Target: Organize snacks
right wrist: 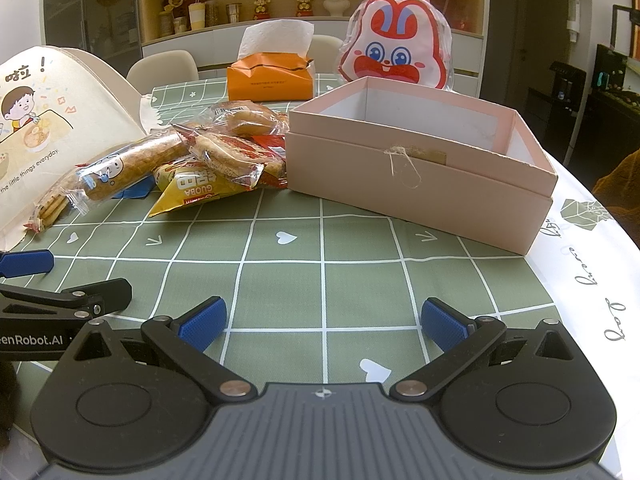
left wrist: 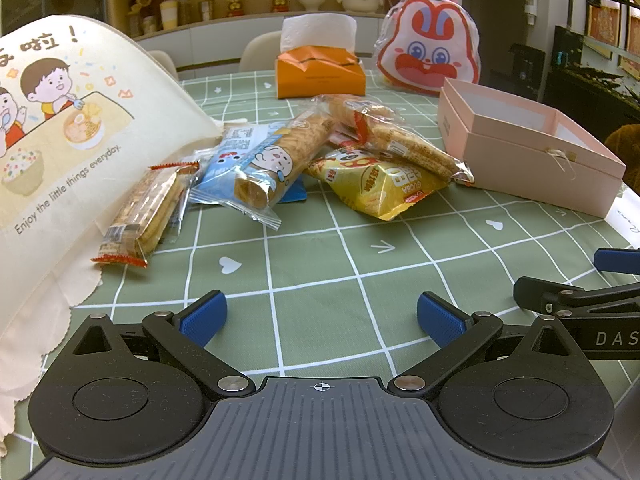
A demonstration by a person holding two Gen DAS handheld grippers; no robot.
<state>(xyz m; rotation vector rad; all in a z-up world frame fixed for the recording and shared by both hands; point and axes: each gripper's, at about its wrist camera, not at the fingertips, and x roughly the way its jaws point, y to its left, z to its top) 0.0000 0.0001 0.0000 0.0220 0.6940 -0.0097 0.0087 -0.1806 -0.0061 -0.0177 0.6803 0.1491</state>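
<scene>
Several wrapped snacks lie in a heap on the green checked tablecloth (left wrist: 320,280): a yellow chip bag (left wrist: 376,188), a blue-and-clear bread roll pack (left wrist: 264,160), a clear cracker pack (left wrist: 140,216) and a long cracker pack (left wrist: 404,140). An open, empty pink box (right wrist: 420,176) stands right of the heap; it also shows in the left wrist view (left wrist: 532,152). My left gripper (left wrist: 322,320) is open and empty, low over the cloth in front of the snacks. My right gripper (right wrist: 324,320) is open and empty, in front of the box.
A cream cloth bag with cartoon print (left wrist: 68,140) lies at the left, touching the cracker pack. An orange tissue box (left wrist: 320,72) and a rabbit-face pouch (left wrist: 430,50) stand behind. The table edge curves at the right (right wrist: 592,280). Chairs and shelves are beyond.
</scene>
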